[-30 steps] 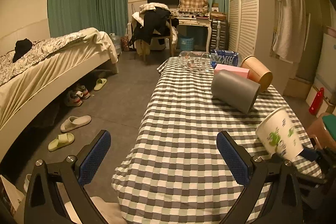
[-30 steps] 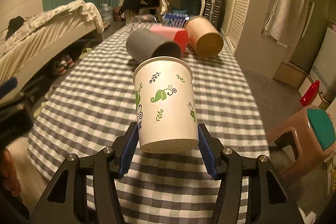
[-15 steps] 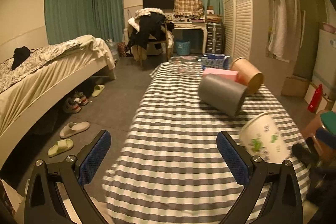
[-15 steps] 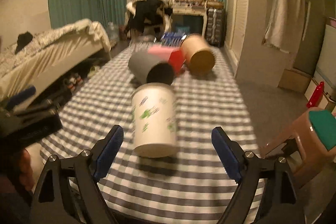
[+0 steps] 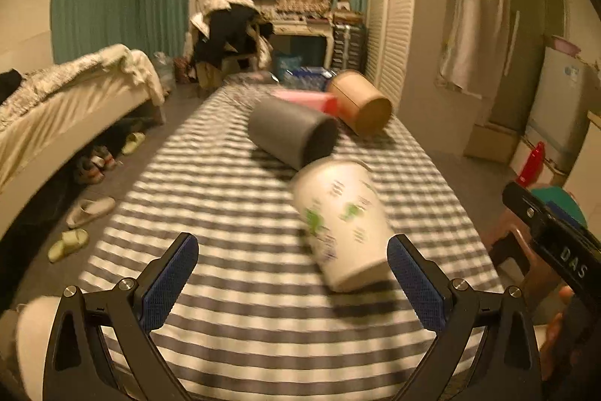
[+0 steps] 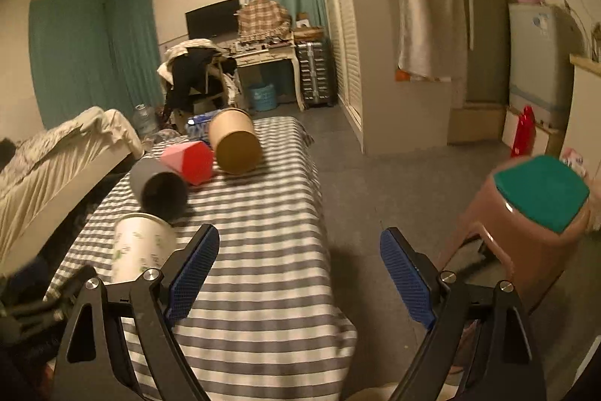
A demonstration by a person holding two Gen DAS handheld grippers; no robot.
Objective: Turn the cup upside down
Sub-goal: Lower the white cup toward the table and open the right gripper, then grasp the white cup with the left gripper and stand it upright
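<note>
A white paper cup with green leaf prints (image 5: 343,226) stands on the checkered tablecloth (image 5: 233,205), wider end up, blurred and leaning in the left wrist view. My left gripper (image 5: 293,282) is open, the cup just ahead between its fingers, nearer the right one. The cup shows at the lower left of the right wrist view (image 6: 141,248). My right gripper (image 6: 300,275) is open and empty, to the cup's right, facing past the table's edge.
A grey cylinder (image 5: 293,136), a pink and red box (image 5: 308,100) and a brown tube (image 5: 360,108) lie behind the cup. A stool with a green top (image 6: 533,209) stands right of the table. A bed (image 5: 56,108) is on the left.
My right gripper opened, let go of the cup and swung away to the right. My left gripper moved right until the cup came between its fingers.
</note>
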